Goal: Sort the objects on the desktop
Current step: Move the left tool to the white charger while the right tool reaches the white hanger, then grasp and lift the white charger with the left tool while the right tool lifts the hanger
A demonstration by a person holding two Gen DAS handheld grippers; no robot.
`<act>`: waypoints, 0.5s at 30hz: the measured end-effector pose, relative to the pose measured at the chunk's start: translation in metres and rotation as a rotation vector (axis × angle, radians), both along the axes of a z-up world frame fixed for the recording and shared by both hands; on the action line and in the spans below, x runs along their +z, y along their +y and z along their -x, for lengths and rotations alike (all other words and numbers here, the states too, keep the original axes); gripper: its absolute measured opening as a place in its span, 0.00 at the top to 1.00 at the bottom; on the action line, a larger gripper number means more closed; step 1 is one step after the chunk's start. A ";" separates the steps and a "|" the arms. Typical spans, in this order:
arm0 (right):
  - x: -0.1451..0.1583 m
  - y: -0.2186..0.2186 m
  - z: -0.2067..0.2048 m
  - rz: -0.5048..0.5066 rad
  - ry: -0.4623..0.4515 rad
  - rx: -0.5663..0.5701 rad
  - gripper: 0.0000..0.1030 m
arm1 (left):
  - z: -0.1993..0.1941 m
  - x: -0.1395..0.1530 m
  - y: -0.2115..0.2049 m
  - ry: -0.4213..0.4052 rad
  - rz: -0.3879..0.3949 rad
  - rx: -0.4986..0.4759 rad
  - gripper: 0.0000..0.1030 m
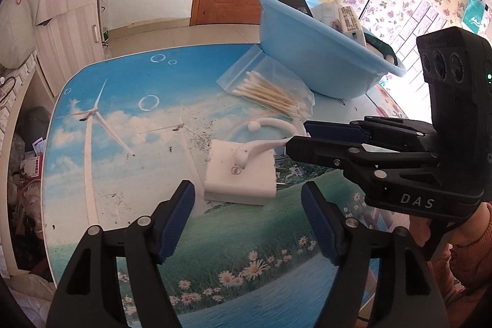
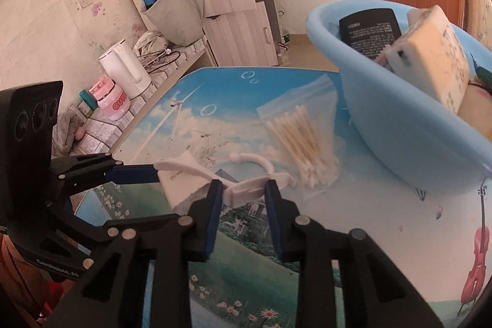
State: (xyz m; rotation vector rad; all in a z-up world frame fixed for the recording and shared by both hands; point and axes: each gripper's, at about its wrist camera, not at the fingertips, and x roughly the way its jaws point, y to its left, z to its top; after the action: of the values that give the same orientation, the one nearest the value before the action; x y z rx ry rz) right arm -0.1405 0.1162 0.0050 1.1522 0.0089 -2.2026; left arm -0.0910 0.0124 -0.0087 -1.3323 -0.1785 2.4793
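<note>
A white plastic hook piece lies on the table, partly over a white square block. My right gripper is shut on the hook piece's flat end; it also shows in the left wrist view. My left gripper is open, just short of the block; its finger shows in the right wrist view beside the block. A clear bag of cotton swabs lies beyond. A light blue basin holds several items.
The basin holds a black box, a white remote and a cream block. A white kettle and a pink jar stand on a ledge left of the table. The table edge runs at left.
</note>
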 end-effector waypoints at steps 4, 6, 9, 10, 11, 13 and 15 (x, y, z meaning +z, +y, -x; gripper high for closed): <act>0.002 0.008 -0.004 0.012 0.008 -0.021 0.73 | 0.006 -0.001 0.005 0.000 0.002 0.005 0.30; 0.004 0.014 -0.007 0.016 0.011 -0.035 0.73 | 0.007 0.000 0.007 0.000 0.000 0.007 0.30; 0.006 0.024 -0.012 0.006 0.028 -0.055 0.73 | 0.009 0.000 0.007 0.004 0.006 0.012 0.30; 0.007 0.028 -0.014 0.001 0.034 -0.063 0.73 | 0.009 -0.001 0.007 0.006 0.004 0.009 0.30; 0.008 0.032 -0.016 -0.003 0.039 -0.070 0.73 | 0.009 -0.001 0.006 0.008 0.004 0.012 0.31; 0.009 0.041 -0.019 -0.007 0.044 -0.088 0.73 | 0.008 -0.001 0.006 0.014 0.016 0.018 0.37; 0.010 0.050 -0.022 -0.007 0.045 -0.105 0.73 | 0.007 -0.001 0.005 0.015 0.020 0.020 0.41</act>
State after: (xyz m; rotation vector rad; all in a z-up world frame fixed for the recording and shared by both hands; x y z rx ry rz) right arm -0.1184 0.1658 0.0154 1.1295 -0.0253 -2.3222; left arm -0.0978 0.0175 -0.0095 -1.3257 -0.1651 2.5134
